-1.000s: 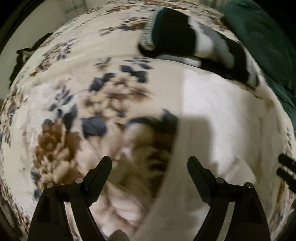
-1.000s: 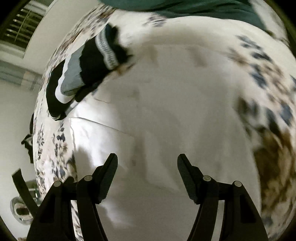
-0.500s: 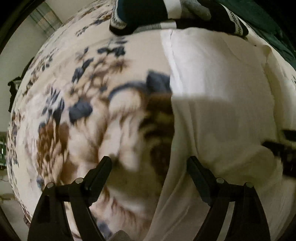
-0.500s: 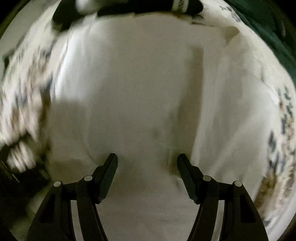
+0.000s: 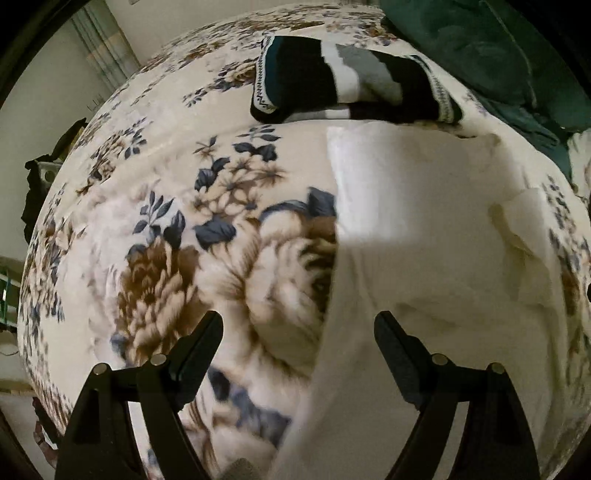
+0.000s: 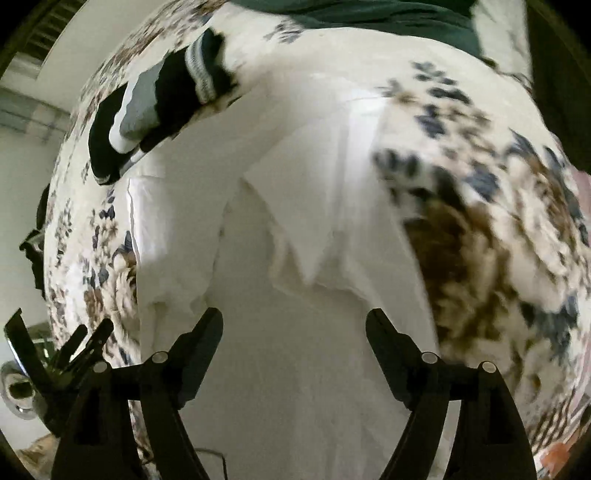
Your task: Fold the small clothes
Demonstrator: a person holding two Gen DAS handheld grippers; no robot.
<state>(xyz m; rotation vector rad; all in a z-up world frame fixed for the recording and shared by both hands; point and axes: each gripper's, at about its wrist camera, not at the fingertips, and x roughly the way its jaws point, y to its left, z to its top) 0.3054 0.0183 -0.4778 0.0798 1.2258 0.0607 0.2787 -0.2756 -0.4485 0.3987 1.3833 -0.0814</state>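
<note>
A white garment [image 5: 424, 221] lies spread on the floral blanket [image 5: 147, 229], its left edge running straight down the middle of the left wrist view. My left gripper [image 5: 299, 332] hangs open above that edge with nothing between its fingers. In the right wrist view the white garment [image 6: 295, 369] fills the centre, with a pointed flap [image 6: 306, 206] folded over it. My right gripper [image 6: 295, 328] hovers over the cloth with its jaws opening and nothing between them. The left gripper's fingertips [image 6: 85, 339] show at the lower left.
A folded black, white and grey striped garment [image 5: 314, 74] [image 6: 147, 110] lies at the white garment's far end. Dark green fabric [image 5: 480, 48] [image 6: 369, 14] is bunched beyond it. The blanket's edge falls away on the left, where dark cloth [image 5: 37, 184] hangs by the wall.
Both grippers have lifted away from the bed, so more of it shows. The right gripper's jaws stand wider. The right view has swung back towards the striped garment, and a folded flap now shows.
</note>
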